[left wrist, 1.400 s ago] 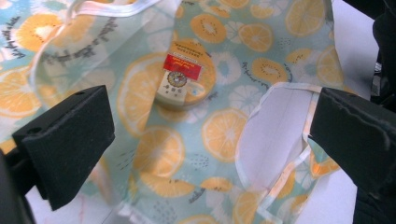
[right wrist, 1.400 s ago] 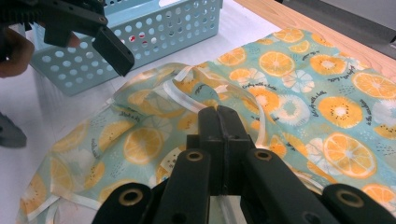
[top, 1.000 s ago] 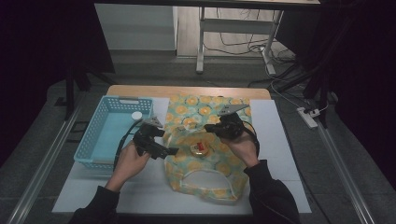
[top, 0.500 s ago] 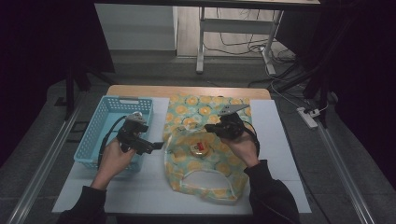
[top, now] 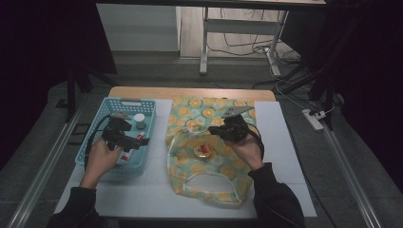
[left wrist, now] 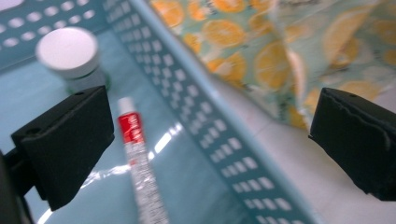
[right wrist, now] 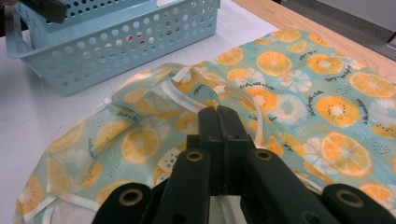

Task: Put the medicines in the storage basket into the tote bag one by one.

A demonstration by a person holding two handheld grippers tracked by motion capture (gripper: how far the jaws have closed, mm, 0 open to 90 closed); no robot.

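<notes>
Left gripper (top: 124, 137) hung wide open, empty, over the basket (top: 95, 152). Right gripper (right wrist: 219, 116) was clamped shut on the bag's (right wrist: 303, 93) white trim.

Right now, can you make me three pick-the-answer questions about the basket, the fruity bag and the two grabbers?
1. Where does the red-and-white tube lie?
A in the light blue plastic basket
B on the orange-slice print cloth bag
C on the floor

2. How many white-capped jars stand in the basket?
A one
B three
C five

3. How do the left gripper jaws stand?
A pinching the tube
B wide apart
C pinching the bag

Answers:
1 A, the tube lies on the basket floor.
2 A, one jar stands beside the tube.
3 B, a wide gap, nothing between the jaws.
</notes>
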